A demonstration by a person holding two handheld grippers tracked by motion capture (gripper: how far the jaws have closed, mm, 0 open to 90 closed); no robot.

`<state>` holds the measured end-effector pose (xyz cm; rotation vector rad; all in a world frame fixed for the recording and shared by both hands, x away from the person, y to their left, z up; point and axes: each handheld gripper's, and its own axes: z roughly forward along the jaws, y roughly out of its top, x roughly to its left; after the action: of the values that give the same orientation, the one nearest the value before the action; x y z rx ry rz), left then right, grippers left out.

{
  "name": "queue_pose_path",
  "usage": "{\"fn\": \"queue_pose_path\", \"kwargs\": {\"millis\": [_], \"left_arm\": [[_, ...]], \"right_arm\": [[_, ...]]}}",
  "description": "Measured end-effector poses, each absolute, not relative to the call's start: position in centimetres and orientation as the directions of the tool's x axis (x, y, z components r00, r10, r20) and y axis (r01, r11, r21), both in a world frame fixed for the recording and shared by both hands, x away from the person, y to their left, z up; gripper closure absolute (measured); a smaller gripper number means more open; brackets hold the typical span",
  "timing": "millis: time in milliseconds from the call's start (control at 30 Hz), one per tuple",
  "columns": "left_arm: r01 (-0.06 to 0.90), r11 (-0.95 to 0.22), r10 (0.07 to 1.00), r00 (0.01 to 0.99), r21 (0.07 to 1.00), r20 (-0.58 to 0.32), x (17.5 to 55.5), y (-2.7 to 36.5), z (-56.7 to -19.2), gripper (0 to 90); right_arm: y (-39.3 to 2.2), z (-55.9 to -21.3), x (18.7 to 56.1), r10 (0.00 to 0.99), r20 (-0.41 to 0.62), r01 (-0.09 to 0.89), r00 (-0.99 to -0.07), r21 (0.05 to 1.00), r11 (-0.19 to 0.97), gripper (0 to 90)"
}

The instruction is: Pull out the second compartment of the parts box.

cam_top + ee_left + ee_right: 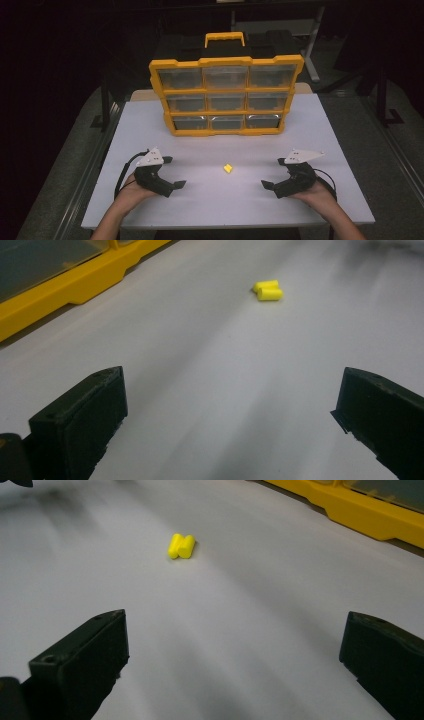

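Note:
Two small yellow cylinders (228, 169) lie side by side on the white table (320, 150), midway between my hands. They also lie ahead of the jaws in the left gripper view (268, 290) and the right gripper view (181, 546). My left gripper (174, 180) rests at the front left, open and holding nothing, pointing right toward the cylinders. At the front right sits my right gripper (273, 178), also open and bare, pointing left. A yellow organizer case (226, 95) with clear drawers stands upright at the back of the table.
The organizer's yellow base (60, 295) runs along the top left of the left gripper view, and its base (360, 510) crosses the top right of the right gripper view. Dark floor and table legs surround the tabletop.

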<state>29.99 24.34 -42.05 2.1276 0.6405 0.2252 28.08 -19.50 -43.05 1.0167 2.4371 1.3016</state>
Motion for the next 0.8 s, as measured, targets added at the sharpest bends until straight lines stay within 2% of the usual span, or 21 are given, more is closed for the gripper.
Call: {"fn": "queue_pose_path", "kwargs": {"millis": [800], "left_arm": [[0.345, -0.476, 0.507, 0.859, 0.809, -0.068, 30.9, 23.2, -41.6, 0.2]], "right_arm": [[-19.7, -43.1, 28.1, 0.651, 0.147, 0.479, -0.745, 0.796, 0.369, 0.0]]}}
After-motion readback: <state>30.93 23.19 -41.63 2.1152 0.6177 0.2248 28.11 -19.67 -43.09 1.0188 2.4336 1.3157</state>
